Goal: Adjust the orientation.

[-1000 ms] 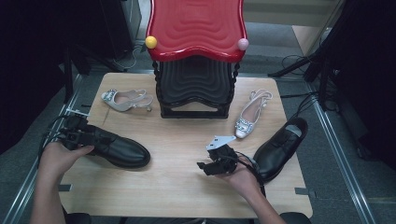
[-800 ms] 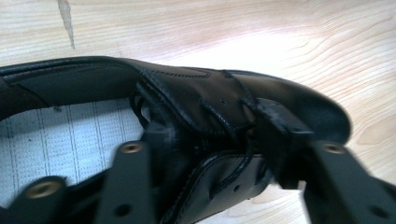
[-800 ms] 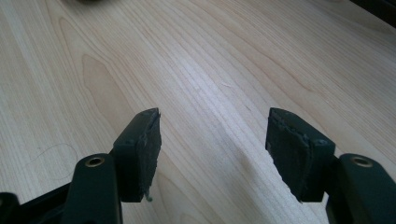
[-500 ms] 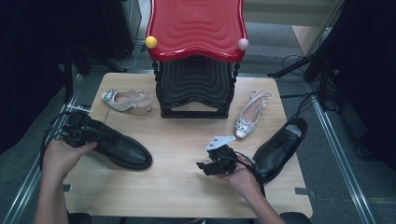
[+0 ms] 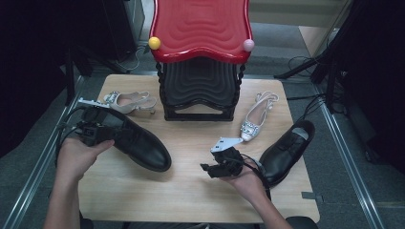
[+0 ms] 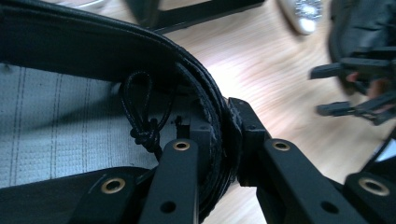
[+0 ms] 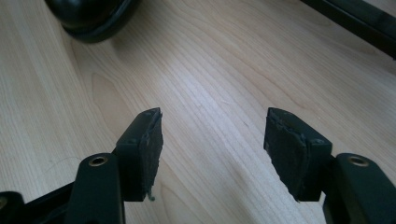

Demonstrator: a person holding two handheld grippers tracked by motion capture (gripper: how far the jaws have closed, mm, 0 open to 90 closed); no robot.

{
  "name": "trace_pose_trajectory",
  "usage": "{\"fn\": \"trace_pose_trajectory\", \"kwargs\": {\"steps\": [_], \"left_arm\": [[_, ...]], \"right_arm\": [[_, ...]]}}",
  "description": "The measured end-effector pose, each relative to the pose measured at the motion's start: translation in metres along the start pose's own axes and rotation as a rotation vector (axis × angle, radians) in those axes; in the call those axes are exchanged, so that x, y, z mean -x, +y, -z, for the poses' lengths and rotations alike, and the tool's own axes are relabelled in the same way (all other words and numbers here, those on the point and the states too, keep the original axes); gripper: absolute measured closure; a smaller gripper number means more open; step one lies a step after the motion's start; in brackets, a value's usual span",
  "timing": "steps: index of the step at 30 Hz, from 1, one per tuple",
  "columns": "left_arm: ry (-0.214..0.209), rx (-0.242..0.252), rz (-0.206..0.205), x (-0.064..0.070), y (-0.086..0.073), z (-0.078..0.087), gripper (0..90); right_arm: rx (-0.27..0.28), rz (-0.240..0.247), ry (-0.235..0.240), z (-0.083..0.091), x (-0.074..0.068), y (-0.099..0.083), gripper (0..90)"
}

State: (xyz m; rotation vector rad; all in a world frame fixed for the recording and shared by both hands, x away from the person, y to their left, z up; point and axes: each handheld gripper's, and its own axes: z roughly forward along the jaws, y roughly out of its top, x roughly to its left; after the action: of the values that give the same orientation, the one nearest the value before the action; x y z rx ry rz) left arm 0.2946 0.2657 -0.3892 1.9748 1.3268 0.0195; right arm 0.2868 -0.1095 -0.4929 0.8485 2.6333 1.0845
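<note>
A black leather lace-up shoe (image 5: 141, 145) lies at the table's left, toe toward the middle. My left gripper (image 5: 94, 132) is shut on the shoe's collar (image 6: 140, 46) near the heel; in the left gripper view the jaws (image 6: 224, 126) pinch that leather rim, with a lace loop (image 6: 140, 107) just inside. The matching black shoe (image 5: 286, 150) lies at the right. Beside it my right gripper (image 5: 215, 168) hovers open over bare wood. In the right gripper view its pads (image 7: 212, 140) stand wide apart with nothing between them, and the left shoe's toe (image 7: 93, 14) is ahead.
A stack of stools, red (image 5: 200, 28) over black, stands at the back middle. A silver slingback (image 5: 126, 101) lies at its left and another (image 5: 255, 119) at its right. The wooden table (image 5: 191, 200) is bare along the front.
The left gripper has shifted the black shoe a little to the right and away from the person. The right gripper has stayed where it was, open.
</note>
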Motion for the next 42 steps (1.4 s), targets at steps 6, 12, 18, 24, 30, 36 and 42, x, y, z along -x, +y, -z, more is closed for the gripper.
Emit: {"fn": "trace_pose_trajectory", "kwargs": {"steps": [6, 12, 18, 24, 30, 36, 42], "left_arm": [[-0.035, -0.039, -0.019, 0.022, 0.010, -0.021, 80.5], [-0.070, -0.092, -0.038, 0.045, 0.018, -0.054, 79.8], [-0.093, -0.125, -0.053, 0.057, 0.016, -0.080, 79.0], [-0.109, -0.155, -0.046, 0.061, 0.012, -0.107, 77.5], [-0.108, -0.181, -0.004, 0.048, 0.012, -0.115, 74.5], [-0.140, -0.185, 0.026, 0.036, 0.008, -0.115, 70.2], [-0.105, -0.203, -0.036, 0.040, 0.009, -0.113, 62.4]], "right_arm": [[0.032, -0.005, 0.016, 0.005, 0.000, 0.003, 38.7], [0.061, -0.010, 0.018, 0.011, 0.002, 0.005, 39.6], [0.094, -0.013, 0.011, 0.019, 0.003, 0.006, 40.4], [0.123, -0.036, 0.019, 0.025, 0.004, 0.004, 41.1], [0.118, -0.038, 0.025, 0.022, 0.000, 0.003, 41.6], [0.088, -0.031, 0.047, 0.010, -0.011, 0.003, 42.5], [0.082, -0.019, 0.072, 0.004, -0.021, 0.004, 44.5]]}}
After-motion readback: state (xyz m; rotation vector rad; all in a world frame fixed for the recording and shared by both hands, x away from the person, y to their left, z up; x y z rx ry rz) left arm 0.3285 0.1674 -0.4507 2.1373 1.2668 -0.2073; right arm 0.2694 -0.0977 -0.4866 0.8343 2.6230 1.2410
